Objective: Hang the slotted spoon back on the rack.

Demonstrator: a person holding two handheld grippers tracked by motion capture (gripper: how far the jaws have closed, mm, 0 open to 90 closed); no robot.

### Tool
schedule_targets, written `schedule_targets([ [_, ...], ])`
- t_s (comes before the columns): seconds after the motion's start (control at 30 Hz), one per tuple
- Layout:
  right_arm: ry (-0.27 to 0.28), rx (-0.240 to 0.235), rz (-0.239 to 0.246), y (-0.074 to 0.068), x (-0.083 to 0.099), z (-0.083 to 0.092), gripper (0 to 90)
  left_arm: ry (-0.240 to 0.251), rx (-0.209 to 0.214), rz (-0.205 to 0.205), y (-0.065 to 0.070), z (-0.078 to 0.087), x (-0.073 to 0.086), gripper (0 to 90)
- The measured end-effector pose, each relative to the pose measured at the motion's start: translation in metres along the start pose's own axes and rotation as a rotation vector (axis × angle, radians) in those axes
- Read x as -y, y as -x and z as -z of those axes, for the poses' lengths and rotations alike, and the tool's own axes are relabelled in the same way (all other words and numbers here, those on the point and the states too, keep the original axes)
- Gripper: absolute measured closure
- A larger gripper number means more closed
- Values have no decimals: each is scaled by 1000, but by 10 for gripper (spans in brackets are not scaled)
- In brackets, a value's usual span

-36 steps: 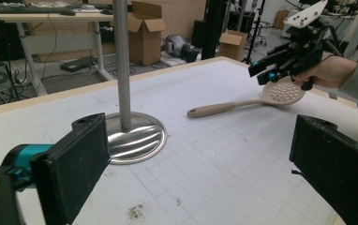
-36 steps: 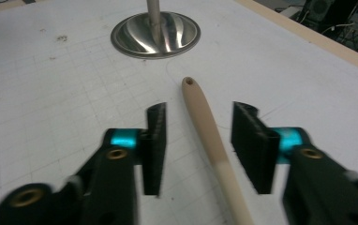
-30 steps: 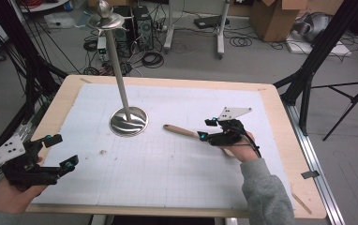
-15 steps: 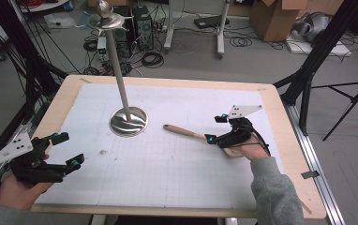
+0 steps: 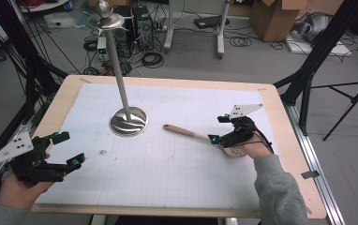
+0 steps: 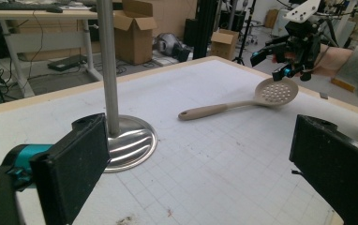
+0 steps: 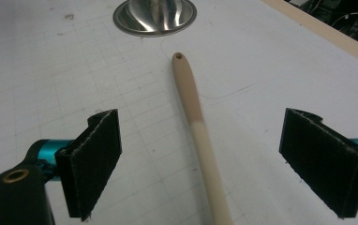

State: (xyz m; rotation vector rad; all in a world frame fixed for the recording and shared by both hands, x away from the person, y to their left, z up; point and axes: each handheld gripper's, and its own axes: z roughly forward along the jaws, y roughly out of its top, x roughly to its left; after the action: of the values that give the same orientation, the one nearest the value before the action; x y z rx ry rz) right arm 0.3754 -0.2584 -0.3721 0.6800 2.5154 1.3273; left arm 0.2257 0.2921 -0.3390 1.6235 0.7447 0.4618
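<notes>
A beige slotted spoon (image 5: 186, 132) lies flat on the white grid mat, its handle end pointing at the round base of a metal stand (image 5: 129, 122). My right gripper (image 5: 218, 128) hovers over the spoon's bowl end; its jaws have just been opening. In the right gripper view the handle (image 7: 189, 93) runs between the wide pads (image 7: 95, 159) without touching them, so the right gripper (image 7: 210, 145) is open. My left gripper (image 5: 70, 149) stands open with nothing in it near the front left corner. From the left gripper (image 6: 205, 159) I see the spoon (image 6: 242, 104) and the right gripper (image 6: 273, 58) above its perforated bowl.
The stand's tall pole (image 5: 116, 61) rises from its base (image 6: 130, 140) to a disc with a ball on top. The wooden table rim (image 5: 282, 122) frames the mat. Black frame struts (image 5: 308, 70), cables and cardboard boxes (image 5: 273, 16) stand on the floor beyond.
The right gripper's jaws have spread wider over the spoon, which lies where it was. Both hands have stayed nearly in place.
</notes>
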Motion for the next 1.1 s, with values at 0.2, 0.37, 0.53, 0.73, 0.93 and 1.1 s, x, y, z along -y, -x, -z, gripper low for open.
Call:
schedule_targets([
  [0.2, -25, -15, 15, 4, 3, -4, 137, -11, 4, -3, 1, -3, 2, 56],
  [0.37, -71, -16, 37, 5, 2, -8, 137, -13, 3, -3, 1, -2, 2, 56],
  [0.53, -79, -23, 39, 9, 4, -12, 141, -8, -1, -1, 1, -1, 2, 56],
  [0.73, -108, -27, 58, 14, 8, -16, 155, -14, -2, -1, 1, -1, 4, 56],
  [0.93, -162, -42, 71, 16, 9, -22, 166, -19, 0, -1, 2, -2, 4, 56],
  [1.1, -183, -47, 77, 17, 6, -26, 183, -17, -2, 0, 2, -1, 4, 56],
])
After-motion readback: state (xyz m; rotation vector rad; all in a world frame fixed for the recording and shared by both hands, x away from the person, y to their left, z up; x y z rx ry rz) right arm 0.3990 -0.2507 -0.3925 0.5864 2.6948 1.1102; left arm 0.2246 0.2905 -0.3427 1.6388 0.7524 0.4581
